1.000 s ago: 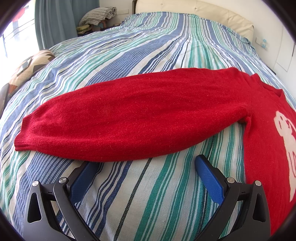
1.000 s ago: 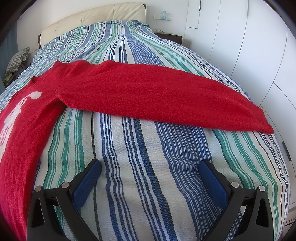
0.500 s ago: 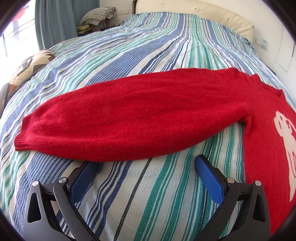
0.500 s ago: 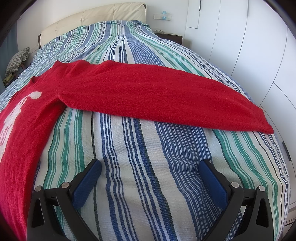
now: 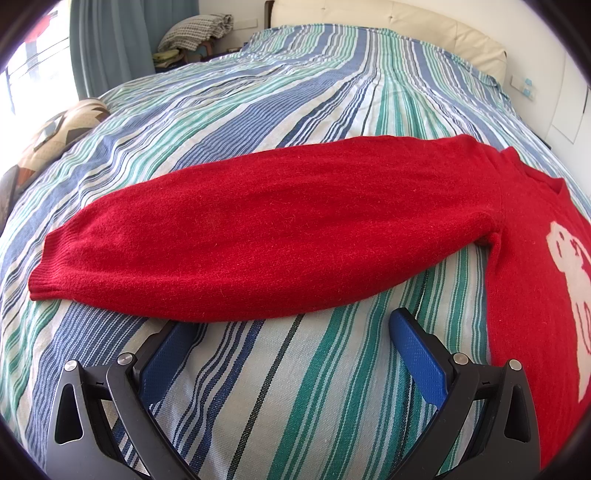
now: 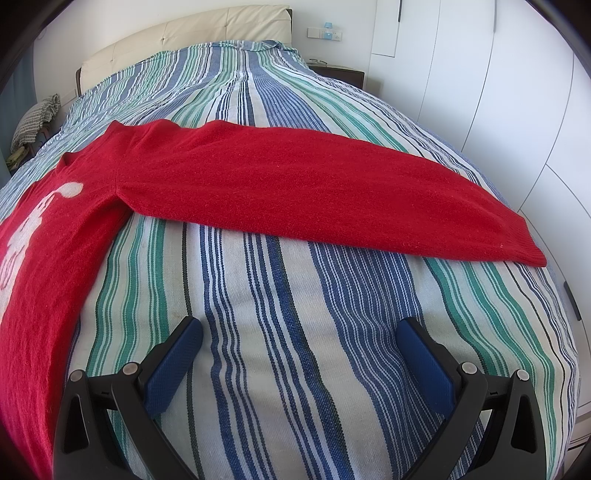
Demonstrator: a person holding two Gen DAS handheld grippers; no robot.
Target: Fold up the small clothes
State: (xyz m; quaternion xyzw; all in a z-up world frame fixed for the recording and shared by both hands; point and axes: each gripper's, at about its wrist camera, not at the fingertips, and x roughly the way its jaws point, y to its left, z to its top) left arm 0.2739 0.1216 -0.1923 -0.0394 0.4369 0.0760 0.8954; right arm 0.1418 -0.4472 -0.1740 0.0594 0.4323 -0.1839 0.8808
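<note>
Status, both views. Sweater (image 5: 535, 295) lies flat on the bed (image 5: 295, 92), front up, white animal motif (image 5: 569, 280) showing. Both sleeves are spread straight out to the sides.

L view: my left claw (image 5: 291, 325) is wide, nothing between the fingers. Blue pads (image 5: 417, 354) sit low over the striped cover. Left sleeve (image 5: 258, 236) runs across the frame just ahead of the claw; cuff (image 5: 51, 269) at frame left, shoulder seam at right. The tip of the frame-left finger is at the sleeve's near edge and partly hidden by it; whether it touches, I cannot tell. The other finger is short of the sleeve, apart from the body panel beside it.

R view: my right claw (image 6: 299, 328) is also wide, holding nothing. Its pads (image 6: 424, 362) hover over bare cover, apart from the knit. Right sleeve (image 6: 314, 192) crosses the frame ahead, cuff (image 6: 524, 251) near the bed's edge at frame right. Sweater body (image 6: 37, 277) fills frame left, beside the frame-left finger.

Misc.: cream headboard (image 6: 184, 33) at far end; white wardrobe (image 6: 517, 92) along the right side; curtain (image 5: 110, 48) and a folded checked textile (image 5: 195, 31) at far left.
</note>
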